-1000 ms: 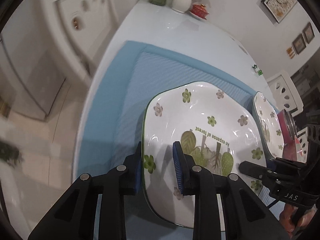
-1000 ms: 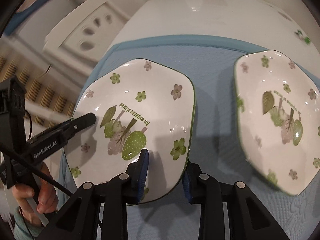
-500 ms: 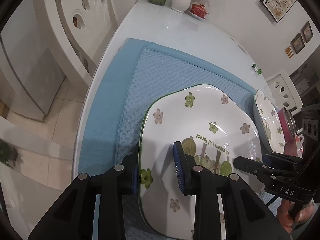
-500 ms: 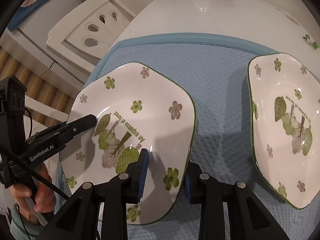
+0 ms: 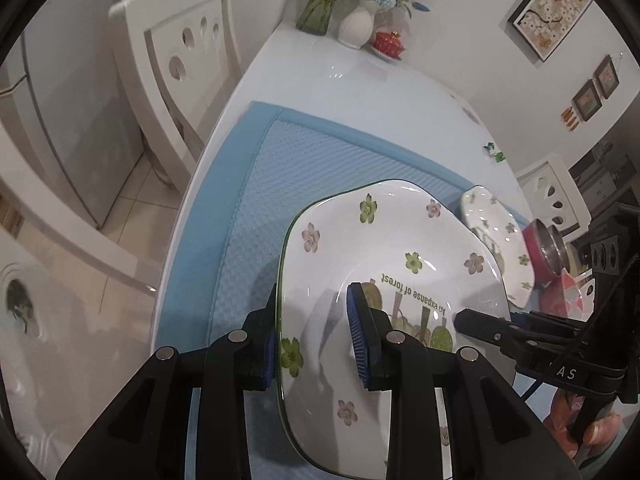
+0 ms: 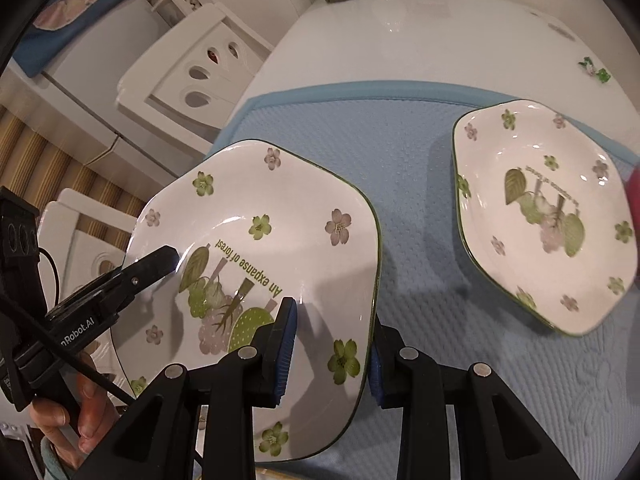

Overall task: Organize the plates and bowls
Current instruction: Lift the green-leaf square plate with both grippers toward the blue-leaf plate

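Observation:
A white square plate (image 5: 392, 264) (image 6: 260, 240) with green and pink flowers hangs tilted above the blue mat (image 5: 280, 168) (image 6: 408, 160). My left gripper (image 5: 314, 320) is shut on its left rim, one pad on the plate's face and one under the edge. My right gripper (image 6: 332, 332) is shut on the opposite rim in the same way. Each gripper shows in the other's view: the right gripper (image 5: 480, 324) and the left gripper (image 6: 156, 264). A second matching plate (image 6: 540, 216) (image 5: 496, 240) lies on the mat to the right.
The mat covers the near part of a white table (image 5: 360, 92). A vase of flowers (image 5: 360, 24) and a red lidded cup (image 5: 388, 44) stand at the far end. A pink container (image 5: 548, 244) sits beyond the second plate. White chairs (image 5: 180, 60) (image 6: 192, 80) flank the table.
The held plate has risen off the mat with both grippers on its rims. The mat and the second plate now look farther below.

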A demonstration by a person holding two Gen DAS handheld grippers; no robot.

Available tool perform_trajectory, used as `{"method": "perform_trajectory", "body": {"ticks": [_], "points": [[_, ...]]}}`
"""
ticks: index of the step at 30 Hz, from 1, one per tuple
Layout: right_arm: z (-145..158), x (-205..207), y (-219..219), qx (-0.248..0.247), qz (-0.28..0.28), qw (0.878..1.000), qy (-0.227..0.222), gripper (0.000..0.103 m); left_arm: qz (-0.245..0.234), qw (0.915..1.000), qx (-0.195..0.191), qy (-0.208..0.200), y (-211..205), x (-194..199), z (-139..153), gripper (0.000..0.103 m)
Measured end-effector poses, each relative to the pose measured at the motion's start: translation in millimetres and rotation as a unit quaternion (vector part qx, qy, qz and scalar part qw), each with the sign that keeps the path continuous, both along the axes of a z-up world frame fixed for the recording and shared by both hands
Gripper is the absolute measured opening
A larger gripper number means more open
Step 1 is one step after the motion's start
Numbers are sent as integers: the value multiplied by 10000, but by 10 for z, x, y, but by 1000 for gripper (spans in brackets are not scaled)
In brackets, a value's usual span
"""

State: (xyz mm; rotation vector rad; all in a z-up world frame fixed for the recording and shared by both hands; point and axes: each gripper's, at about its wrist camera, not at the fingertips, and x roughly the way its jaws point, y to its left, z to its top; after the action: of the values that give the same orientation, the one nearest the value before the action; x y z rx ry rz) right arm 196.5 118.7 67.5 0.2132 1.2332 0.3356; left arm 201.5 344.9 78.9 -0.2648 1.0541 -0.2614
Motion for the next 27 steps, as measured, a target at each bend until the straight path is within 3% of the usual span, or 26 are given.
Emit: {"method": "perform_trajectory", "body": {"ticks": [10, 16, 27], "points": [[517, -645, -78, 76, -83, 9996, -271, 30, -4, 9993, -22, -368, -66, -560, 513, 25], [679, -1016, -190, 106, -248, 9992, -280, 30, -11, 9988, -68, -489, -179, -959, 693, 25], [735, -1790, -465, 21, -468, 9987, -195, 30, -187, 9988, -148, -428, -390, -1545, 696, 25]]}}
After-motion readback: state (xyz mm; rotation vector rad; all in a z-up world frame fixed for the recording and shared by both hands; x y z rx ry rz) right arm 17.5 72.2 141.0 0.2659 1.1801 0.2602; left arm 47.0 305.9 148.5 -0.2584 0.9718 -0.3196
